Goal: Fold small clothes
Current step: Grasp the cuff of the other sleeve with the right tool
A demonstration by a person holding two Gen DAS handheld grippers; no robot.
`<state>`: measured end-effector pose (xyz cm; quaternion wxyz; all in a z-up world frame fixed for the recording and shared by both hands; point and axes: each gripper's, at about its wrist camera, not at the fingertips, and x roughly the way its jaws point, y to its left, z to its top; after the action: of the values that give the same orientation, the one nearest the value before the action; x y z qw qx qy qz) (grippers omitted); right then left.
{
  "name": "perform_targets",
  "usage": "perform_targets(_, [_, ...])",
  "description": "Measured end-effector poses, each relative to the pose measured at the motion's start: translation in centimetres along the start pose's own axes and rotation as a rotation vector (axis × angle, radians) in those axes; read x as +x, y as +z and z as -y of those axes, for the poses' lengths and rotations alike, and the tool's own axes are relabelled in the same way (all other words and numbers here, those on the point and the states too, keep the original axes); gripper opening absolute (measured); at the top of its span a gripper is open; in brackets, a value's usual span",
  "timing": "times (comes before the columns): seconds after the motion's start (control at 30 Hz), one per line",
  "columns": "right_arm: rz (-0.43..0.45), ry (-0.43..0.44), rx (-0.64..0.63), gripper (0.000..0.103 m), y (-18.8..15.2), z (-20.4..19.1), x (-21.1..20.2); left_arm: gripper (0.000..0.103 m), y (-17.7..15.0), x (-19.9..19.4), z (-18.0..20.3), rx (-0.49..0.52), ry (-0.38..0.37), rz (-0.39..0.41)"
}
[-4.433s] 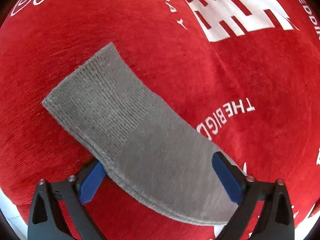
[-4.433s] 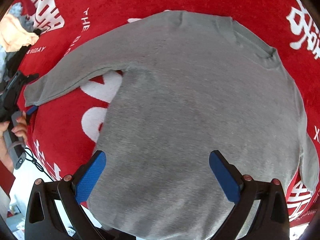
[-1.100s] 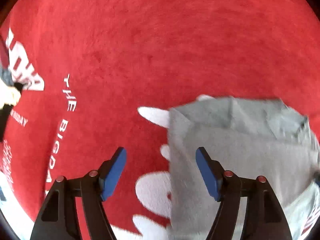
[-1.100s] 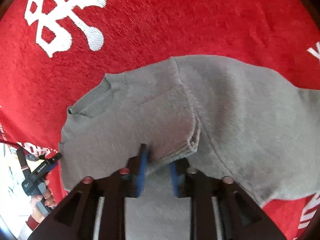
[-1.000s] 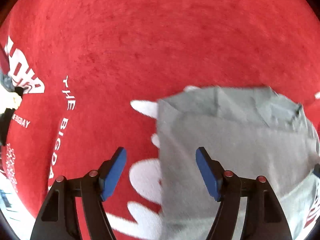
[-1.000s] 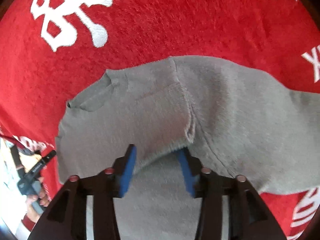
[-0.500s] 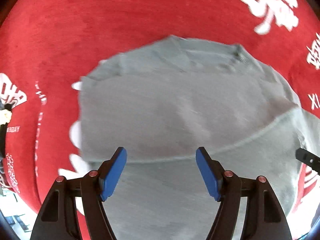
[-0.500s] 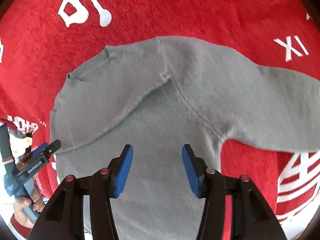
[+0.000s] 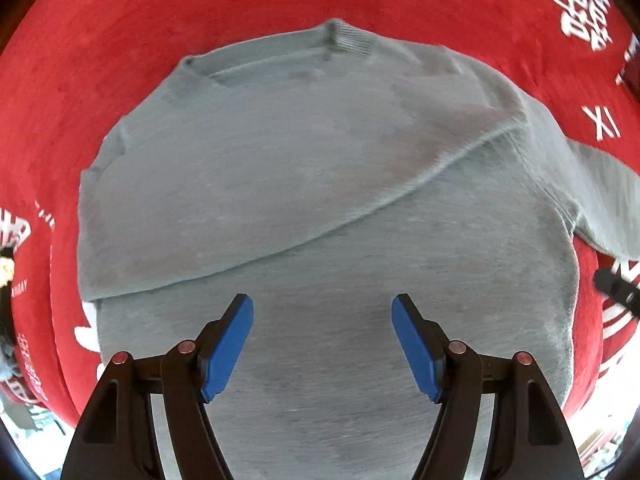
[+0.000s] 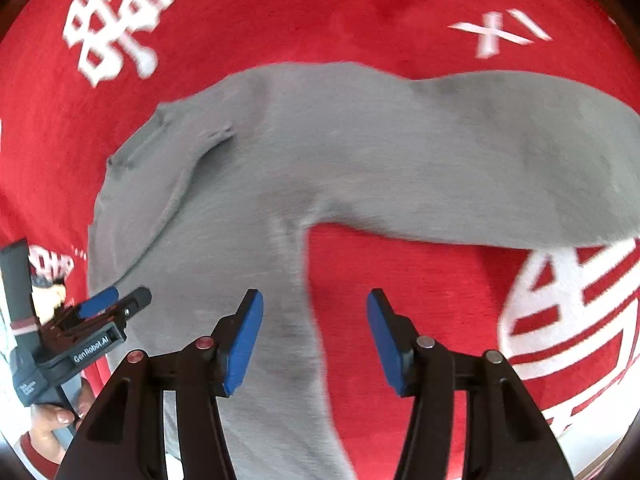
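Grey sweater [image 9: 320, 184] lies flat on the red cloth [image 9: 100, 40] w/ white print, one sleeve [image 9: 248, 216] folded across the chest, the other sleeve [image 10: 500, 168] spread out sideways. Left tool [image 9: 322, 312] hangs over the sweater body, pads apart, nothing between. Right tool [image 10: 315, 312] sits over the sweater's side edge, jaws just been opening, nothing gripped. Person's hand [image 10: 56, 420] holds the left tool's handle.

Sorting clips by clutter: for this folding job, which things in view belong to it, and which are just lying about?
Belongs to the job:
- grey knit long-sleeved sweater, one sleeve folded across its chest
- left tongs, open
- right tongs, open

Just there:
- red plush cloth with white lettering beneath the sweater
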<state>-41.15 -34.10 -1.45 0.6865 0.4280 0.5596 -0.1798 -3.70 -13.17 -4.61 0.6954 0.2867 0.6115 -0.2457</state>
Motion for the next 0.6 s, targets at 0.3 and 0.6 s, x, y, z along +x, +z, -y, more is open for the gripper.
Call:
perform_targets(0.3, [0.197, 0.076, 0.302, 0.058, 0.6, 11.9, -4.4, 0.073, 1.2, -0.5, 6.1, 0.078, -0.004, 0.003])
perform_targets(0.6, [0.345, 0.242, 0.569, 0.059, -1.7, 19.9, -6.8, 0.073, 2.7, -1.8, 13.3, 0.128, -0.052, 0.043])
